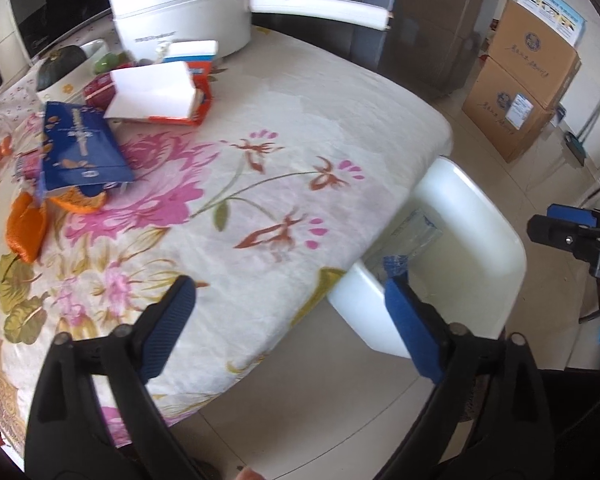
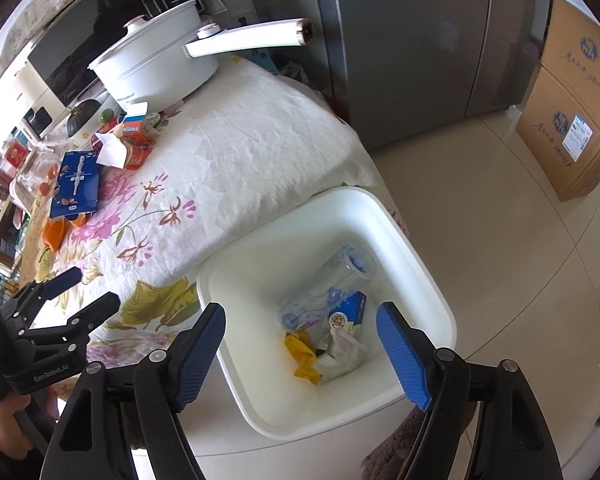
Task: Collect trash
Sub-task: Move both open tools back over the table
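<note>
Left wrist view: the left gripper [image 1: 288,316] hangs spread and empty over the table edge. The flat blue cardboard packet [image 1: 82,148] at ten o'clock looks light and stiff; pinch across a long edge. The flowered tablecloth [image 1: 260,152] between is bare, giving open room.

Right wrist view: the right gripper [image 2: 302,348] is spread, holding nothing, above the white plastic bin [image 2: 428,280], which stands against the table rim at two o'clock and holds a clear bottle [image 2: 332,280] and wrappers.

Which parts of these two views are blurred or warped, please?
Left wrist view: motion blur smears the white pot and the boxes on the table. Right wrist view: sharper, the bin contents readable. Both: fisheye bends the fridge edges, dark corners.
</note>
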{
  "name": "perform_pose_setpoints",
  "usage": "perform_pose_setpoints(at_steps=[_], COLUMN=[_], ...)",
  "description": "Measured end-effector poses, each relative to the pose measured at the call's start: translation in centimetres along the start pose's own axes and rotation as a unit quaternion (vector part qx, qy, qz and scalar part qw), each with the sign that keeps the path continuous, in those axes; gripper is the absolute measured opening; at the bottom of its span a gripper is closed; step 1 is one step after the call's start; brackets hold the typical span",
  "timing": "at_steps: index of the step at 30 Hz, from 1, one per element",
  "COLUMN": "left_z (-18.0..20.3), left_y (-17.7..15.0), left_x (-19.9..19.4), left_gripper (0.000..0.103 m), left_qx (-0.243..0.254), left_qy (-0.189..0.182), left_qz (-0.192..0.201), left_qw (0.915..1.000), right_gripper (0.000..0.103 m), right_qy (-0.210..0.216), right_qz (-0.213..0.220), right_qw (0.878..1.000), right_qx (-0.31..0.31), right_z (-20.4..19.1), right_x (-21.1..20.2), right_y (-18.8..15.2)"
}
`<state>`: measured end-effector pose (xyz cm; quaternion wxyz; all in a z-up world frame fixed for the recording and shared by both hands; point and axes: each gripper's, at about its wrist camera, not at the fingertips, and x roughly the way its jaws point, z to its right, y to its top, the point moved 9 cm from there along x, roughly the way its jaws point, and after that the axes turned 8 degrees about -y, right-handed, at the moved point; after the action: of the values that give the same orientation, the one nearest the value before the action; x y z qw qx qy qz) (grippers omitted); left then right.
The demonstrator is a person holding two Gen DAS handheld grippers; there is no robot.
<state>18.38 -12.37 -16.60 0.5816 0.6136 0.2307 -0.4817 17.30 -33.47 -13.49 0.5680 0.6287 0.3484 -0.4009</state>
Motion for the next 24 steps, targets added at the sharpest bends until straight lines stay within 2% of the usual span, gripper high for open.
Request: perform_pose_setpoints(at_steps=[13,21,24], left_z=[-9.4,-19.0,-22.6], left_y=[-1.6,-2.6,-2.4], left_x=[-3.5,-5.5,-5.9], left_gripper=[0.102,0.102,0.102], left_qx=[-0.076,-0.168,-0.18], left_qy=[0.048,0.076,0.089], left_qz=[0.014,0.028,0.044], left_qw=[0.9959,0.9824,0.9786], right_gripper=[0.086,0.086,0.086], right_qy=[-0.009,0.001,0.008], right_qz=[0.008,0.014,0.018], right_qw=[0.999,0.999,0.999], right_qx=[-0.043,-0.04,-0.033], right_z=[-5.7,-9.6,-11.1], right_x=[0.7,1.4,1.7], right_y=[1.2,2.9,3.9])
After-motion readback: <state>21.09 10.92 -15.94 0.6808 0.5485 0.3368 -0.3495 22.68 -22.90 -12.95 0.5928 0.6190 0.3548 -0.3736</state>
